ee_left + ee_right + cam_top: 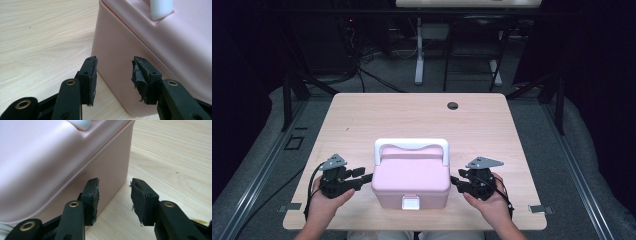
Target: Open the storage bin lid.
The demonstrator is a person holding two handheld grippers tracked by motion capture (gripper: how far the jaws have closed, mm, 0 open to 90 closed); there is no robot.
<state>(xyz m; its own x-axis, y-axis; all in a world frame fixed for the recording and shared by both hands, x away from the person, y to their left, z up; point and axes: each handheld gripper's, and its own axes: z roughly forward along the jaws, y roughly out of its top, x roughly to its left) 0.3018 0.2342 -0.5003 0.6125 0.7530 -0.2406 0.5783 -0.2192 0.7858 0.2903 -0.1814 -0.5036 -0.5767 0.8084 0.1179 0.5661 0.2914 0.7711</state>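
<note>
Pink box (411, 181) between grippers, white latch (410, 202) in high view

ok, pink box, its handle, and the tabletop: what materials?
Pink box: looks like moulded plastic, matte, smooth walls with rounded corners. White handle: likely plastic too, slightly glossier. Tabletop: pale wood grain, probably laminate; too even to call solid wood.

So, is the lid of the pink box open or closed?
Closed. The lid lies flat on the pink box, the white latch sits down over the front, and the white handle leans back.
</note>
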